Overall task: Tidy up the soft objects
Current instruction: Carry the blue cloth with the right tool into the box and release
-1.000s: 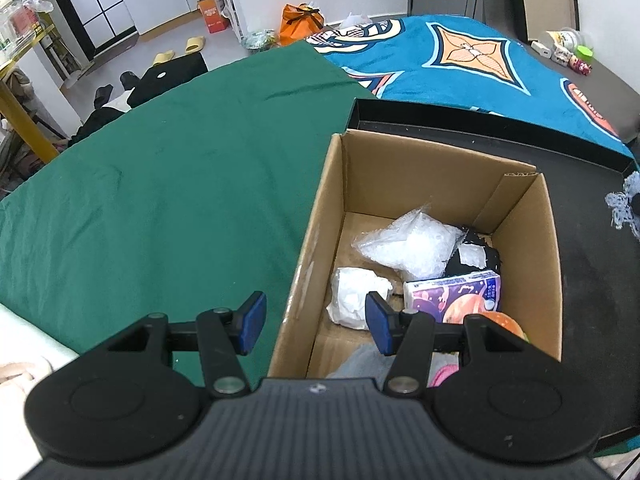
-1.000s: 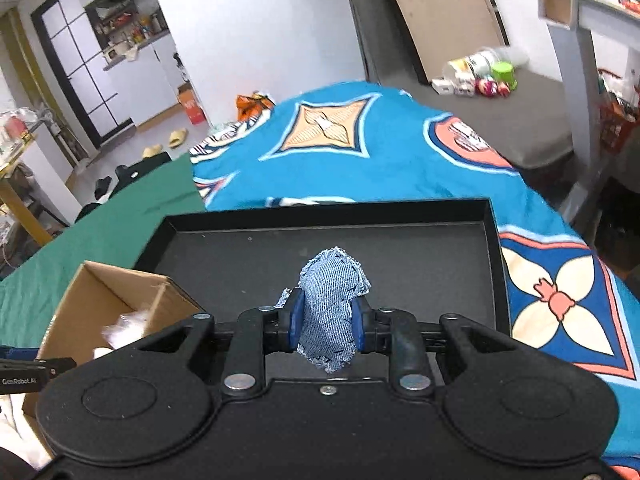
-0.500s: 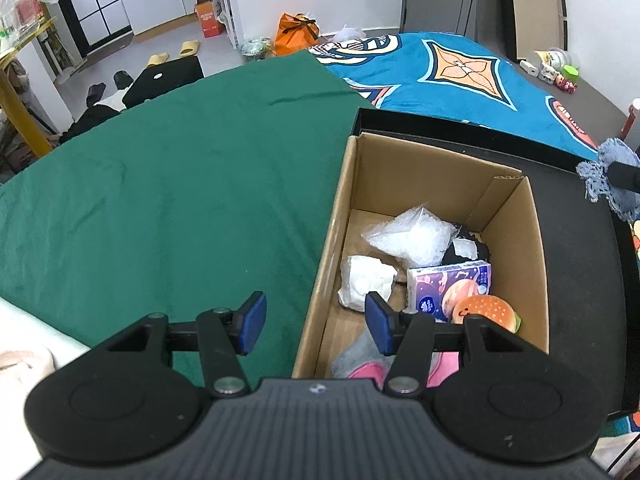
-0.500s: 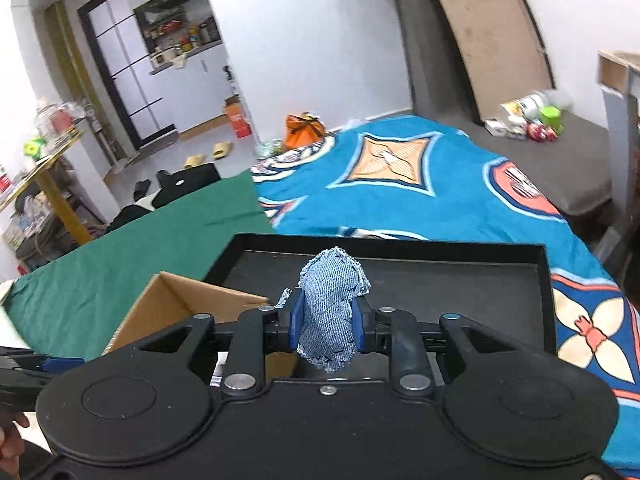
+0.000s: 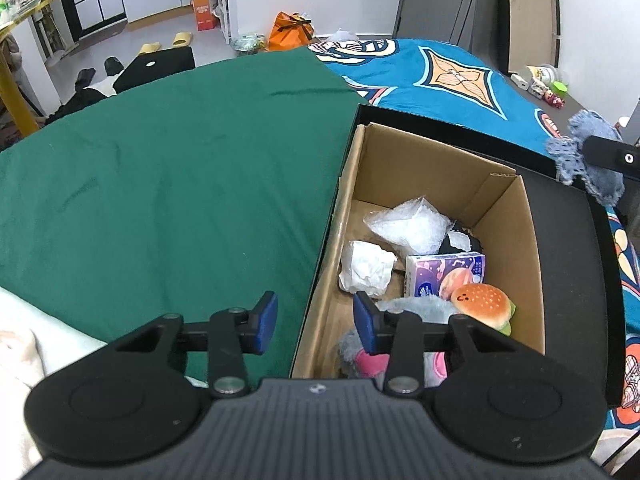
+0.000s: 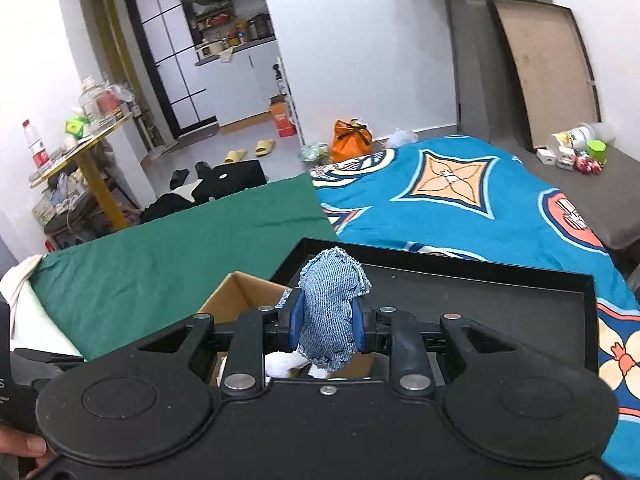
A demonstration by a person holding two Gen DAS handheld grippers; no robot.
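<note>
Right wrist view: right gripper [image 6: 326, 328] jaws pinch denim scrap [image 6: 330, 312] near cardboard box [image 5: 440, 216]; released early, it may miss, while left gripper [image 5: 316, 322] gapes empty.

One cardboard box [image 5: 500, 216], one black tray [image 5: 568, 264], one denim scrap [image 6: 330, 312], and perhaps seven soft items inside the box.

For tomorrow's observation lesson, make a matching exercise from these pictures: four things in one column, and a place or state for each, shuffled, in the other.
Things:
1. denim scrap
2. burger plush
3. cardboard box
4. left gripper

Places or states:
A. standing in the black tray
B. open, holding nothing
C. pinched in the right gripper
D. lying inside the box beside the tissue pack

Pairs: 1-C, 2-D, 3-A, 4-B
</note>
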